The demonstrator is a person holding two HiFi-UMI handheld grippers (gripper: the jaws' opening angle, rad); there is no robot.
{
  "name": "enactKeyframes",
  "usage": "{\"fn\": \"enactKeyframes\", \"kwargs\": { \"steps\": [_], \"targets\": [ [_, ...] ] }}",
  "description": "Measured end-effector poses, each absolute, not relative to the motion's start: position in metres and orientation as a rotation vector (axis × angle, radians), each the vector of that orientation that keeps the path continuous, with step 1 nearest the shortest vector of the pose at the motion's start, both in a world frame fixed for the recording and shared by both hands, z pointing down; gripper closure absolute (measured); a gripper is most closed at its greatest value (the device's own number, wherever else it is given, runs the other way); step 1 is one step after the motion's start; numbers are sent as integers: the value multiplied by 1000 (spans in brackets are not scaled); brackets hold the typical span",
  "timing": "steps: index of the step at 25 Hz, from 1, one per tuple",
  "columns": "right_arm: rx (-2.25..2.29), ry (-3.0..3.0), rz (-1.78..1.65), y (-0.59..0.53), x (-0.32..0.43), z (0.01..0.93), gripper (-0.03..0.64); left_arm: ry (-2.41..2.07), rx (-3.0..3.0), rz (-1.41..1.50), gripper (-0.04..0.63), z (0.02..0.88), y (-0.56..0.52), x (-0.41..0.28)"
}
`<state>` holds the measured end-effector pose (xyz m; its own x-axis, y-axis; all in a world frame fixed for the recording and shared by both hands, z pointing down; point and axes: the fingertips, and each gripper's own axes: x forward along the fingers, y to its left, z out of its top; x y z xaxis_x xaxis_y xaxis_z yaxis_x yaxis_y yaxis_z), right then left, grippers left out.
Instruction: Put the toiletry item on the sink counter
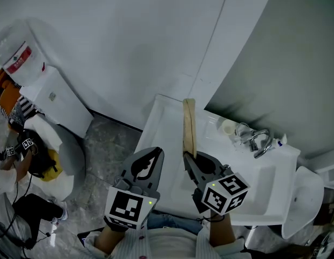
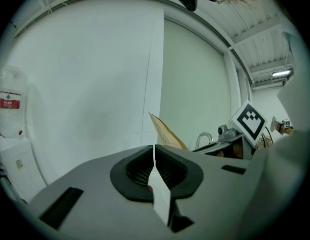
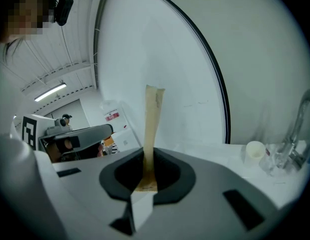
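Observation:
The toiletry item (image 1: 189, 125) is a long, flat tan paper packet. My right gripper (image 1: 191, 158) is shut on its lower end, and the packet stands up past the jaws over the white sink counter (image 1: 162, 124). The right gripper view shows the packet (image 3: 153, 119) rising from between the pads of the right gripper (image 3: 144, 170). My left gripper (image 1: 154, 154) hangs just left of it, off the counter's front left edge, with its jaws together and nothing between them. The left gripper view shows the left gripper (image 2: 153, 158) shut, with the packet (image 2: 167, 134) beyond it to the right.
A chrome faucet (image 1: 258, 142), a small white cup (image 1: 229, 127) and a clear glass stand at the counter's back, by the basin (image 1: 264, 185). A white water dispenser (image 1: 50, 93) stands on the floor at left. A person (image 1: 26, 150) crouches at the lower left.

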<state>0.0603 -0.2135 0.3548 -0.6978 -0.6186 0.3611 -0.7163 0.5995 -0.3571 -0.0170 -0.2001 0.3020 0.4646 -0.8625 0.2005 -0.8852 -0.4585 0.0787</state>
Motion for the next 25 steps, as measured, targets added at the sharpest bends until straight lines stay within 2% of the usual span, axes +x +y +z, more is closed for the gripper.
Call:
{"fn": "enactKeyframes", "kwargs": {
  "steps": [25],
  "targets": [
    [1011, -2456, 853, -266, 46, 424, 578, -1394, 2451, 304, 571, 378, -262, -9]
  ]
}}
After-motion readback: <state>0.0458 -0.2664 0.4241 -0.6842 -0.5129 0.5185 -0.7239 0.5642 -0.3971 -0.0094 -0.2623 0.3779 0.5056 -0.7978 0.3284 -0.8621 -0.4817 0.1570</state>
